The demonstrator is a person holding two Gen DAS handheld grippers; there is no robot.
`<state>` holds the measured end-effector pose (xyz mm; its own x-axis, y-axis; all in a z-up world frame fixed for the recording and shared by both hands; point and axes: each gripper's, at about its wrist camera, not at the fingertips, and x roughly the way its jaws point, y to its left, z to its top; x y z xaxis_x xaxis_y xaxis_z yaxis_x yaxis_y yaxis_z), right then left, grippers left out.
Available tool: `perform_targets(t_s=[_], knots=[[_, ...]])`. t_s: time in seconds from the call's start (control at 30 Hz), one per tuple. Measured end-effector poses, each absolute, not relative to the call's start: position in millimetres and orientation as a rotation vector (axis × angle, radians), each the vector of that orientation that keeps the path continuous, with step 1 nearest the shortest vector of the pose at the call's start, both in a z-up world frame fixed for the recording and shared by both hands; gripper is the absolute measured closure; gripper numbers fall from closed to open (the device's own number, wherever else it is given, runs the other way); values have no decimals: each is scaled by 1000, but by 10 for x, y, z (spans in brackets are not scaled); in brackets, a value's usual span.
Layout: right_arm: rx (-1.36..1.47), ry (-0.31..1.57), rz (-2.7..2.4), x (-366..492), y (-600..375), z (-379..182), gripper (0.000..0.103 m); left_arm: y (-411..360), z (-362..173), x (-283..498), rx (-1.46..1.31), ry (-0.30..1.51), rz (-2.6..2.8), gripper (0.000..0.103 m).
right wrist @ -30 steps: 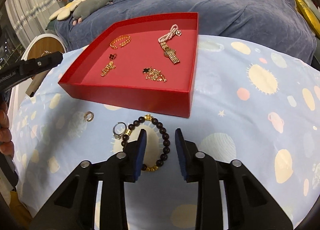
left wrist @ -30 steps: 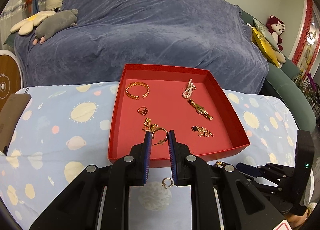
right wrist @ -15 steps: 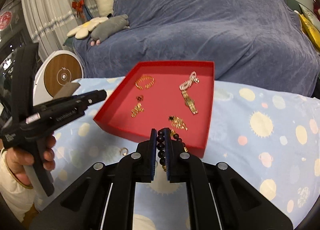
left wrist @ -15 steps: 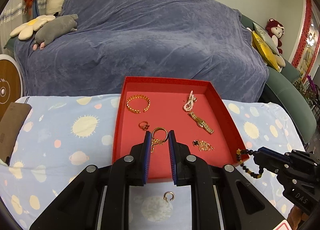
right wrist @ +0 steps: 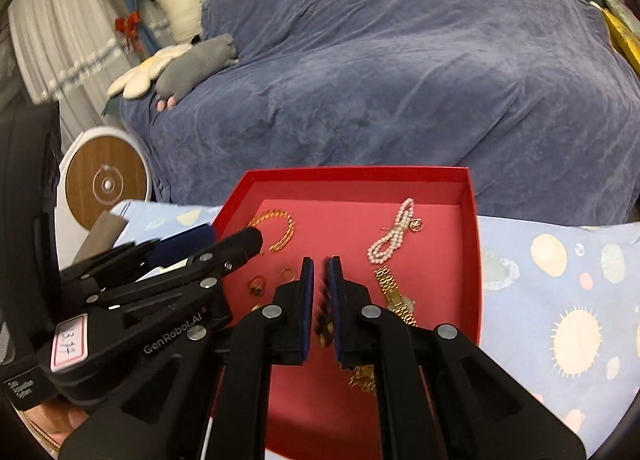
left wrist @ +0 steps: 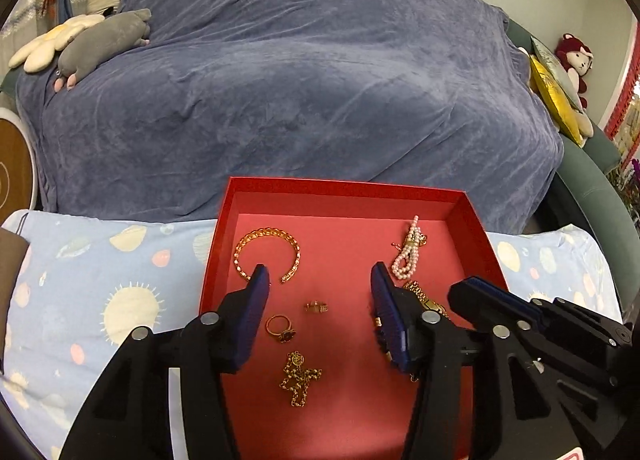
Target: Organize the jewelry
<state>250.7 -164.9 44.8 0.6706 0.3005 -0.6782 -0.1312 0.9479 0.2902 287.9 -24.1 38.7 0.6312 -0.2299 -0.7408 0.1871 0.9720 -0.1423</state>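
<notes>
A red tray holds jewelry. My left gripper is open and empty above it. A small gold earring lies on the tray floor between its fingers, near a ring, a gold chain and a gold bangle. My right gripper is shut on a dark bead bracelet, which hangs between its pads over the tray. A pearl bracelet and a gold watch lie to the right.
The tray rests on a light blue cloth with suns and planets. A sofa under a blue-grey blanket stands behind, with plush toys. A round wooden-faced object stands at the left.
My left gripper moved forward over the tray, opened and let go of the gold earring, which now lies in the tray. My right gripper carried the bead bracelet over the tray.
</notes>
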Motion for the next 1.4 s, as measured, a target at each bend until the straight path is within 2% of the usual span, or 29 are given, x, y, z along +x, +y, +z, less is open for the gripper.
perform_targets(t_s=[0.07, 0.17, 0.23, 0.3, 0.4, 0.67, 0.8, 1.03, 1.33, 1.4], knots=[[238, 771, 236, 2406, -1730, 538, 85, -167, 431, 2834, -66, 844, -215, 45], [213, 722, 215, 2120, -1803, 738, 68, -6, 542, 2653, -96, 812, -199, 42], [200, 708, 225, 1877, -1823, 854, 65, 88, 629, 2447, -89, 789, -177, 42], [190, 709, 228, 1629, -1833, 925, 56, 169, 708, 2170, -69, 763, -162, 42], [157, 718, 234, 1212, -1783, 913, 55, 236, 761, 1756, -32, 750, -159, 39], [116, 801, 223, 728, -1558, 414, 55, 225, 465, 1018, 34, 793, -134, 33], [81, 864, 237, 845, -1428, 88, 55, 239, 237, 1046, 35, 863, -127, 33], [107, 922, 244, 1100, -1370, -206, 59, 336, 133, 1107, 1, 877, -99, 33], [58, 943, 220, 1161, -1298, -364, 76, 274, 57, 1083, 13, 897, -115, 33], [61, 946, 224, 1172, -1301, -372, 87, 257, 44, 1092, 15, 902, -117, 33]])
